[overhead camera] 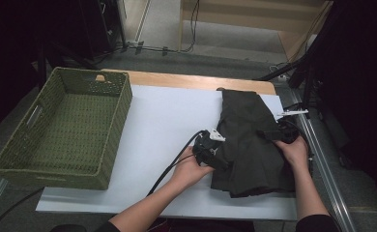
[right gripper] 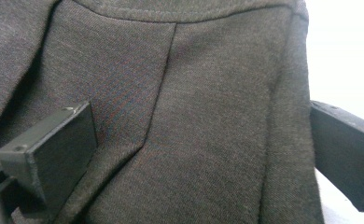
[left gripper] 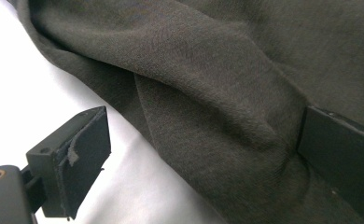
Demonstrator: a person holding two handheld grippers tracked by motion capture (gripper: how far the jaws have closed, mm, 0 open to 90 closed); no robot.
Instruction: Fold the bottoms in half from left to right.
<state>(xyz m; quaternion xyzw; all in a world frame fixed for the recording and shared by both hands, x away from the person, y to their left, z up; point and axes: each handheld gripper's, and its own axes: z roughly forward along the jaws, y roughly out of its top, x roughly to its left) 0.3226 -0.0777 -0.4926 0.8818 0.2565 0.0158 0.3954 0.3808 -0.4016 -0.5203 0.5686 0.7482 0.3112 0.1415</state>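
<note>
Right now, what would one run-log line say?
left hand-held gripper: open at garment edge | right hand-held gripper: open over garment | basket: empty

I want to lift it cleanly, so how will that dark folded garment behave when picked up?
The dark garment looks soft and floppy: it lies in loose folds, so it would likely drape and unfold. Its matte weave suggests it won't slip much between the pads.
</note>
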